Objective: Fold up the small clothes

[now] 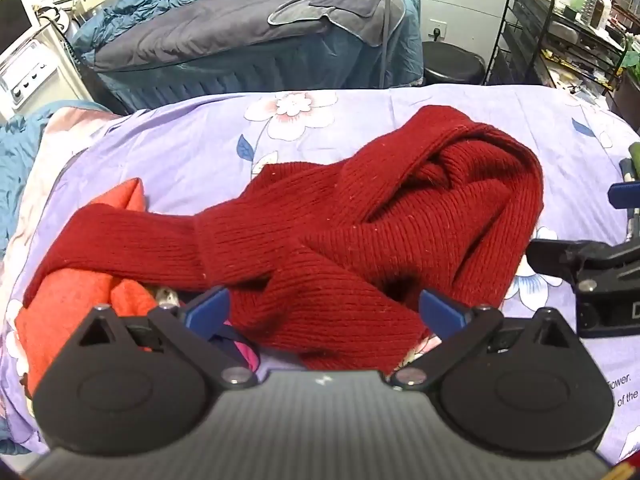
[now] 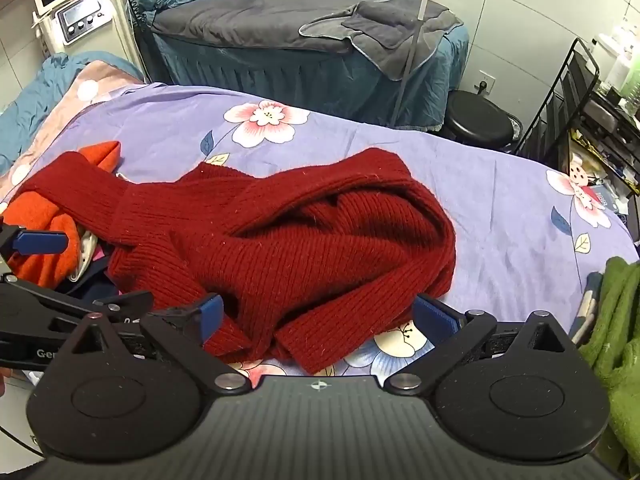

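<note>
A dark red knit sweater (image 1: 360,232) lies crumpled on the purple floral sheet (image 1: 180,148); it also shows in the right wrist view (image 2: 304,240). One sleeve stretches left over an orange garment (image 1: 72,300), also seen in the right wrist view (image 2: 44,216). My left gripper (image 1: 324,312) is open, its blue pads on either side of the sweater's near edge. My right gripper (image 2: 316,316) is open, its pads on either side of the sweater's near hem and cuff. Each gripper shows at the edge of the other's view.
A green knit garment (image 2: 616,320) lies at the right on the sheet (image 2: 500,208). More small clothes lie under the orange garment. Behind stand a blue-skirted bed (image 2: 280,40), a black stool (image 2: 480,124), a wire rack (image 2: 580,112) and a white machine (image 2: 76,4).
</note>
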The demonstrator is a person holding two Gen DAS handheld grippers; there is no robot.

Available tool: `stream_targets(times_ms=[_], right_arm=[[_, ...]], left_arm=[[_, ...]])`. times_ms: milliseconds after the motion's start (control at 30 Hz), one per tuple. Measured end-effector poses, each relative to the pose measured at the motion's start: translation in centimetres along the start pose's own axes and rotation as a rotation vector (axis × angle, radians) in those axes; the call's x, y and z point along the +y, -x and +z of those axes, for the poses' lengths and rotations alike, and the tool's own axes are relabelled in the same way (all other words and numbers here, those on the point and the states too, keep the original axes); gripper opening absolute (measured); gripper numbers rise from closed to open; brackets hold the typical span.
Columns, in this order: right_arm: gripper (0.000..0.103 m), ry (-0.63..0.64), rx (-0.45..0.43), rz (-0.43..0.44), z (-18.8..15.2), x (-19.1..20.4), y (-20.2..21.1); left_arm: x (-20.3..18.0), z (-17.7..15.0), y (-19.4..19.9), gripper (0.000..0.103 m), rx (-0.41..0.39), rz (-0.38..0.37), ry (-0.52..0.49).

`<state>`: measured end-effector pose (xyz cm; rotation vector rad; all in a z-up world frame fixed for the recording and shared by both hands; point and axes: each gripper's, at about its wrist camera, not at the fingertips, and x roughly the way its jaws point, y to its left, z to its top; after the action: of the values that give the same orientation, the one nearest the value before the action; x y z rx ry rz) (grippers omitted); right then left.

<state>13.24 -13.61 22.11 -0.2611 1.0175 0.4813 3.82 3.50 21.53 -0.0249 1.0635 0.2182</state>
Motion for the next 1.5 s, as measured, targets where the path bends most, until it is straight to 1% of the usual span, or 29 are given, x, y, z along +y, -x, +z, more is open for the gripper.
stream_targets(times_ms=[133,333,433,567,733,967,1133,1200,1500], right_arm=[[0.103,0.013,0.001,0.004,0.6,0.5,0.0],[0.103,0.015,0.001,0.016,0.0,0.5,0.3],[0.103,0.016,-0.002,0.022,0.4,0.6,0.3],[0.103,0.015,-0.004,0.022,0.4,0.6,0.4],[0.103,0.019,0.014,0.015,0.5,0.6,0.1],[0.103,0.014,0.002,0.015,0.4,0.3,0.2],[0.103,0.015,0.016,0.017,0.4,0.3,0.2],[0.103,0.009,0.002,0.019,0.3,0.3,0.2],[0.103,0.01,0.0,0.021,0.3,0.4,0.4]], left_arm=[[0.1,0.1,0.2,0.103,-0.004,-0.004,-0.003],[0.2,0.3,0.2,0.103,0.007,0.002,-0.007],[0.2,0.3,0.2,0.103,0.008,0.005,-0.011],[0.4,0.4,0.1,0.103,0.012,0.009,-0.016],[0.5,0.6,0.0,0.103,0.017,0.021,-0.021],[0.9,0.7,0.1,0.103,0.015,0.036,-0.018],[0.9,0.6,0.1,0.103,0.02,0.041,-0.021],[0.9,0.6,0.1,0.103,0.028,0.044,-0.019],[1.3,0.9,0.4,0.103,0.023,0.04,-0.017]])
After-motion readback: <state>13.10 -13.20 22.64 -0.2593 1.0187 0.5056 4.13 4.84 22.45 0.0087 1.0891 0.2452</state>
